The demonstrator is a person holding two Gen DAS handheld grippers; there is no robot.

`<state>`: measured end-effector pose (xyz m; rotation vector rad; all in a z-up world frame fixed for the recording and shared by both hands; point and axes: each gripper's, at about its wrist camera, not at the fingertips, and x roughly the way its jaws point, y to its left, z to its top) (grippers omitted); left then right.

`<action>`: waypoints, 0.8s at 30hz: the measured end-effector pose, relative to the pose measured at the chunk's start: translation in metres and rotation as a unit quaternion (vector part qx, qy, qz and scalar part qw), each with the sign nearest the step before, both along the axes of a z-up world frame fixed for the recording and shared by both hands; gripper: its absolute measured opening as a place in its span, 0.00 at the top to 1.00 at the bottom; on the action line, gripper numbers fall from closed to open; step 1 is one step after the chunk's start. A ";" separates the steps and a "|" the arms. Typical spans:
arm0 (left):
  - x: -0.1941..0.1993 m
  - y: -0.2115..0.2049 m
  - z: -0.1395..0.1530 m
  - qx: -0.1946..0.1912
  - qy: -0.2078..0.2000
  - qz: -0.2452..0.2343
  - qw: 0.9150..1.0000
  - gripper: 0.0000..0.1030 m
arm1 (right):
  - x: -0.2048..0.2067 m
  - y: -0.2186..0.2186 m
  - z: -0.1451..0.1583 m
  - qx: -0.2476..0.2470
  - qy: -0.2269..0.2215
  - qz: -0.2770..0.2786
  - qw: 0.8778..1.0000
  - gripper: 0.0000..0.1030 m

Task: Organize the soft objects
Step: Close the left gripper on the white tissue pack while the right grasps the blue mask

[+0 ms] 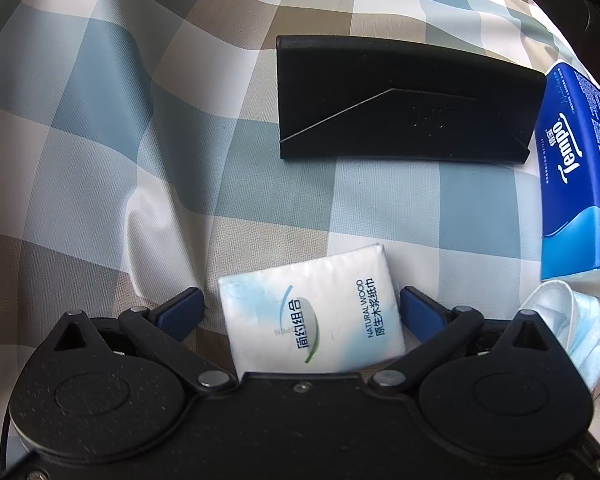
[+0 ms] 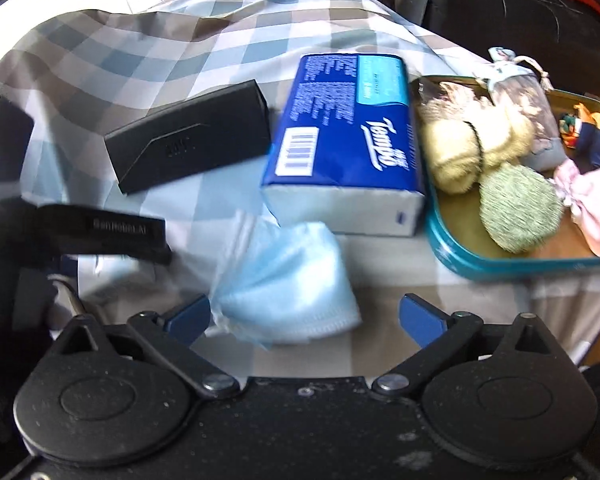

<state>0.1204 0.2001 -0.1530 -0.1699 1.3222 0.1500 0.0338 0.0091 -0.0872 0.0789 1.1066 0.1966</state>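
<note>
Left gripper (image 1: 302,308) open astride pocket tissue pack (image 1: 312,312), pads apparently clear. Right gripper (image 2: 304,316) open; face mask (image 2: 288,284) by left pad. Tempo tissue pack (image 2: 348,140) between black case (image 2: 188,136) and teal tray (image 2: 452,248). Checked cloth (image 1: 100,120) leftward bare.

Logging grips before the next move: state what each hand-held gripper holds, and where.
Nothing is held. The left hand-held gripper stands open around the small tissue pack; the right hand-held gripper is open beside the face mask.

Checked cloth (image 1: 100,100) under case (image 1: 400,100), tissues (image 1: 312,312)
</note>
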 end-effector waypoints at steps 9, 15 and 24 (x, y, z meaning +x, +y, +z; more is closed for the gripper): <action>-0.004 -0.005 0.000 0.005 -0.005 0.002 1.000 0.03 | 0.017 0.012 -0.029 -0.026 0.022 -0.027 0.999 0.02; -0.008 -0.008 -0.002 0.011 -0.011 0.002 1.000 0.02 | 0.013 0.012 -0.038 -0.031 0.017 -0.027 0.999 0.01; -0.008 -0.008 -0.003 0.007 -0.011 0.003 1.000 0.03 | 0.010 0.010 -0.031 -0.020 -0.004 -0.028 0.999 0.09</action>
